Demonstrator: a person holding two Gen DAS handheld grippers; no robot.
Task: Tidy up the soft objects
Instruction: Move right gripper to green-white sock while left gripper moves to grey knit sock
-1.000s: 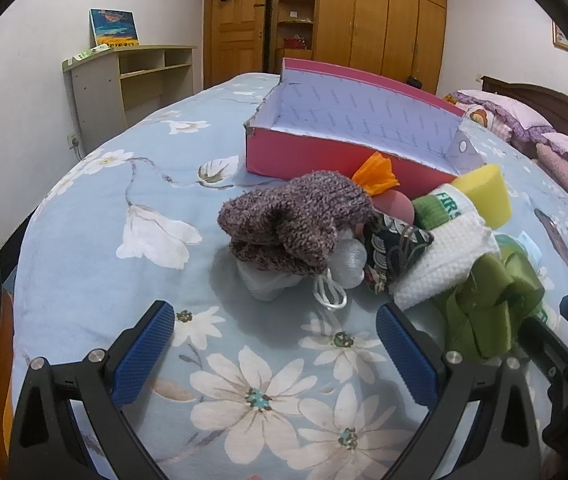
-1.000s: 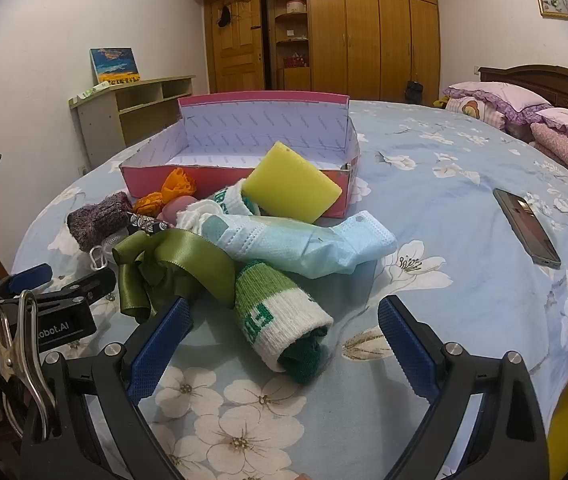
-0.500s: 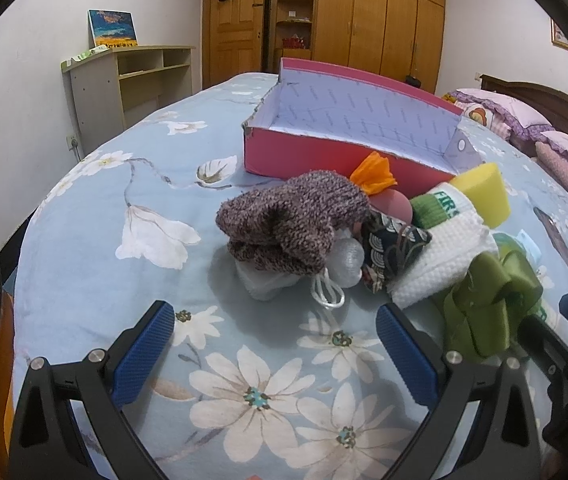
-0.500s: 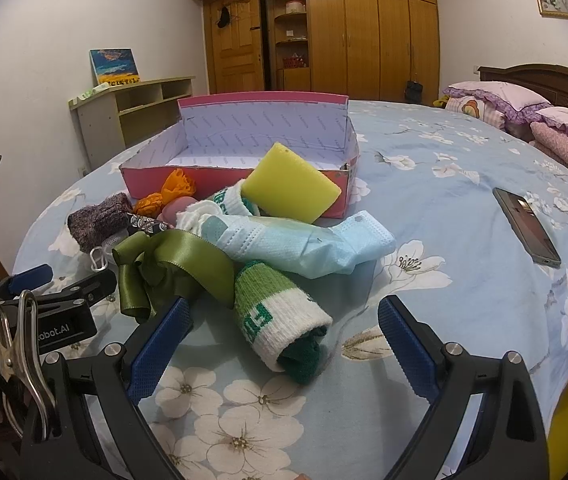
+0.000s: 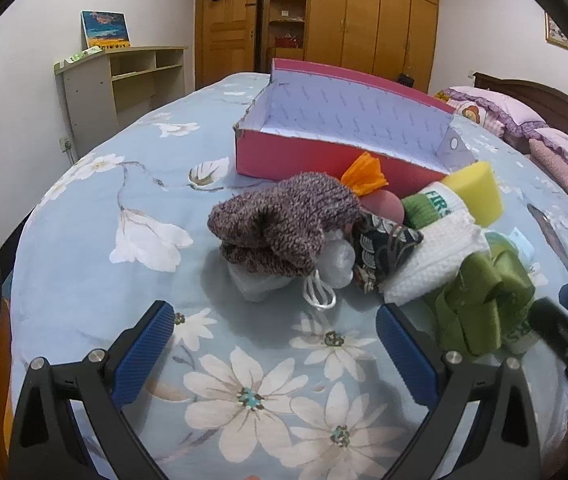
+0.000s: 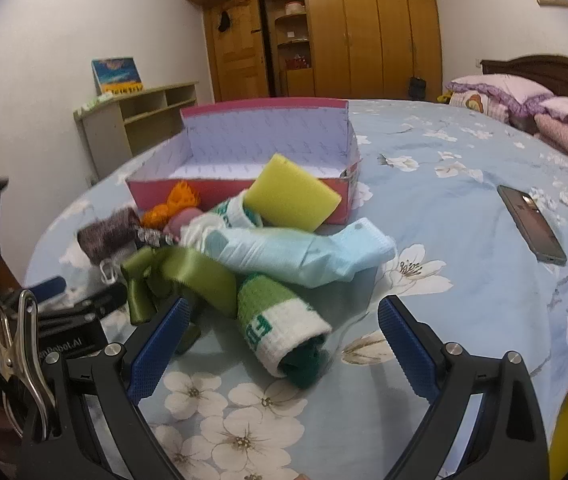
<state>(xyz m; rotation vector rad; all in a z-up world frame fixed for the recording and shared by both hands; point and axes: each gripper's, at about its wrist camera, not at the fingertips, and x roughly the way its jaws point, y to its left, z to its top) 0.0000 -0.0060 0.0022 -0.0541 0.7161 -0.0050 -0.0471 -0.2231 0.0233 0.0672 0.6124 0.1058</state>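
Left tool (image 5: 274, 342) spread wide, empty, hovering short of the purple knitted sock (image 5: 284, 224) at the pile's left end. A white cord loop (image 5: 318, 292) pokes out beneath; likely snag, dragging the clear pouch along. Pink cardboard box (image 5: 312, 156) sits empty beyond, far side. Right tool (image 6: 282, 342) also agape, straddling the green-and-white knitted roll (image 6: 280, 316); green satin ribbon (image 6: 188, 272) overlaps it and may come up too.

The green-and-white sock (image 5: 434, 210) reads "FIR"; the left gripper's body (image 6: 72, 342) shows partly hidden "Robot.AI".
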